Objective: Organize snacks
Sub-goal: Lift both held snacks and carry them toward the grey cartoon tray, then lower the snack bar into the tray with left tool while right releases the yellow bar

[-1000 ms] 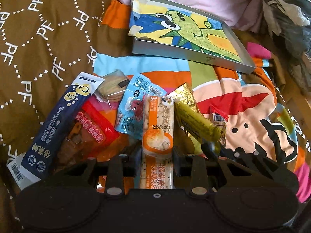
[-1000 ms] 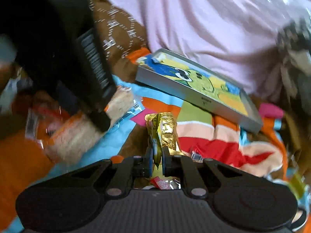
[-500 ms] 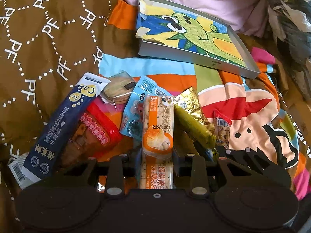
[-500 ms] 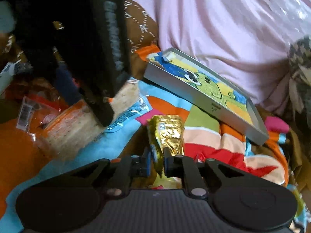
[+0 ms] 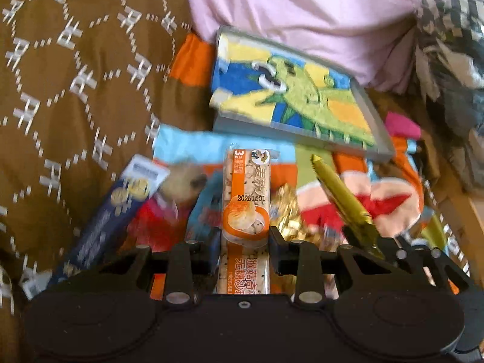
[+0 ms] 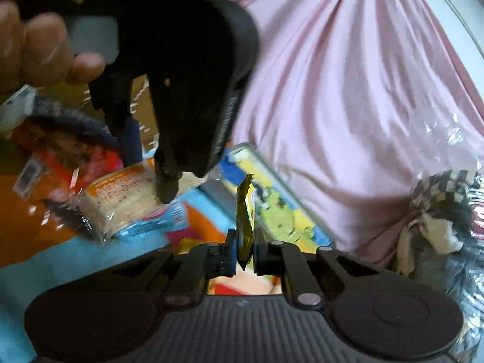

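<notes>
My left gripper (image 5: 245, 236) is shut on an orange-and-white cracker pack (image 5: 245, 202), lifted off the bedspread and pointing toward the dinosaur-print box (image 5: 290, 103). The same cracker pack (image 6: 127, 199) shows in the right wrist view, pinched by the left gripper's black fingers (image 6: 168, 181). My right gripper (image 6: 244, 251) is shut on a gold foil packet (image 6: 244, 214), held edge-on and upright. That gold foil packet (image 5: 341, 199) also rises at the right of the left wrist view. A blue stick pack (image 5: 112, 214), a red packet (image 5: 157, 227) and a light-blue packet (image 5: 205, 211) lie below.
A brown patterned blanket (image 5: 75, 75) covers the left side. A pink pillow (image 6: 348, 90) lies behind the box. Dark patterned cloth (image 5: 453, 45) is bunched at the right. A hand (image 6: 39, 48) grips the left tool. A crumpled gold wrapper (image 5: 287, 208) lies on the colourful bedspread (image 5: 393, 193).
Both grippers have risen with their packets. The right one rolled, turning the gold packet from flat-on to edge-on. The cracker pack now hangs above the other snacks.
</notes>
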`<control>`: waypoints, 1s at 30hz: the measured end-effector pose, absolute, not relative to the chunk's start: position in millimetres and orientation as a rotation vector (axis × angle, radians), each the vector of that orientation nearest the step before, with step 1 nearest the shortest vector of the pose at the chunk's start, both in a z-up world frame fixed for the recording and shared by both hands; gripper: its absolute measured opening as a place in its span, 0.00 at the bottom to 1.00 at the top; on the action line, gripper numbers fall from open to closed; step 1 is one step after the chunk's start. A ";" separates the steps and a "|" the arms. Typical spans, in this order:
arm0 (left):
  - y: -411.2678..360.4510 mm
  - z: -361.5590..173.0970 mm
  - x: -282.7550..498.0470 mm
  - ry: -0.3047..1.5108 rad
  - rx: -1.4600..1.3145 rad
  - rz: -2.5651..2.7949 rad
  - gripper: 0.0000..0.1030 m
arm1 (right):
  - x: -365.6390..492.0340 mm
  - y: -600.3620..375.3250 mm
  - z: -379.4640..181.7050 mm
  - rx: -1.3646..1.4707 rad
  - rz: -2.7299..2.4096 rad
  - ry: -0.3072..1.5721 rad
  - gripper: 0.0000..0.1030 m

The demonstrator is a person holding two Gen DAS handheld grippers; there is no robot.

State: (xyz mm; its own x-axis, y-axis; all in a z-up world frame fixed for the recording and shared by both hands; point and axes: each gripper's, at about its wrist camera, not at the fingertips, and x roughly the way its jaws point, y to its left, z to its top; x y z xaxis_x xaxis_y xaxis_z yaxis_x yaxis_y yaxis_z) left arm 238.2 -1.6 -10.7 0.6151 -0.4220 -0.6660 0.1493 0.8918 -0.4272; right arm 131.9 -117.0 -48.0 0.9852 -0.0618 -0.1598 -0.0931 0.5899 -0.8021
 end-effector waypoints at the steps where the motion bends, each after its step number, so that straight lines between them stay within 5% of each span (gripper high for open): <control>1: -3.0 -3.9 243.0 0.833 -0.349 -0.333 0.34 | 137.7 -120.0 -44.1 -0.960 0.015 0.156 0.11; 13: -26.2 48.7 348.0 0.690 -0.306 -0.284 0.34 | 259.6 -158.5 -34.7 -0.728 -0.068 0.098 0.11; 30: -78.3 11.8 450.4 0.781 -0.267 -0.178 0.34 | 318.1 -210.3 -15.7 -0.318 -0.090 0.209 0.11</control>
State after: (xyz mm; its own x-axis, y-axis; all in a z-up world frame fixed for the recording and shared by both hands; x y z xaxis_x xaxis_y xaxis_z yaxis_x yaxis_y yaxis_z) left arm 450.4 -78.3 11.8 0.6976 -0.2562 -0.6691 0.0595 0.9514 -0.3022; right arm 318.1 -210.3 -15.7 0.9744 -0.1207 -0.1896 0.0550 0.9460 -0.3195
